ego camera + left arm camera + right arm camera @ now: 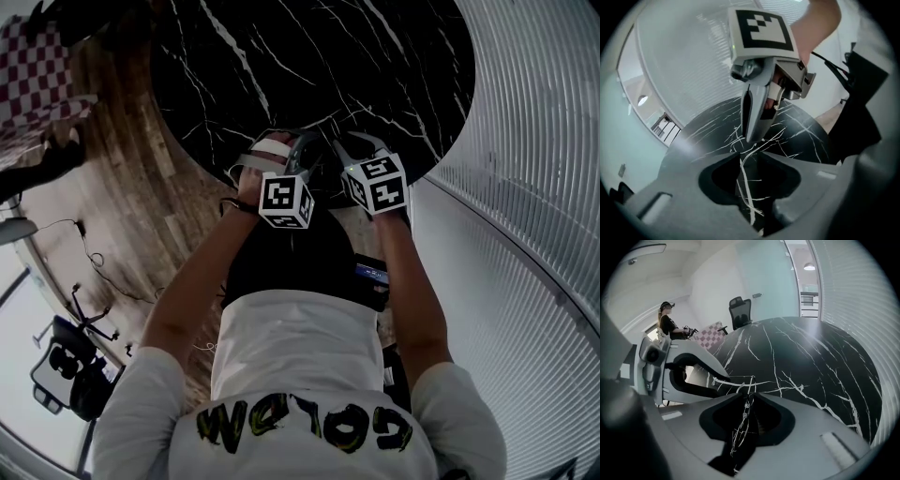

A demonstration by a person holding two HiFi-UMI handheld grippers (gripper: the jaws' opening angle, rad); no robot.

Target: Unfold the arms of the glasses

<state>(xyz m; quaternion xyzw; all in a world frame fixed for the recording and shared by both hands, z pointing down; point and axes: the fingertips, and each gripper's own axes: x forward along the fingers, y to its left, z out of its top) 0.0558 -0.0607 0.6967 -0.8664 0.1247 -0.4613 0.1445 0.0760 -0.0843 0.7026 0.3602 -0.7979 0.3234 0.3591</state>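
the round black marble table with white veins fills the middle of both gripper views. in the head view it sits at the top centre, and both grippers meet at its near edge.

the right gripper has its fingers drawn narrow on the glasses. these are a thin wire pair, seen almost edge-on in the slot between the fingers at the lower centre of the right gripper view. the glasses are held up off the table. one thin arm runs from the top of the frame towards the left of the picture and ends at the fingertips of the left gripper.

in the left gripper view the left fingers stand apart. a pale thin line passes through the gap between them, and i cannot tell whether it touches either pad. the right gripper fills the top centre of that view, pointing down at the table with its fingers close together.

in the head view the two marker cubes sit side by side, just apart, above the person's forearms.

a wooden floor lies to the left of the table and a ribbed pale wall curves down the right. in the right gripper view, another person stands at the upper left and an office chair at the table's far edge.
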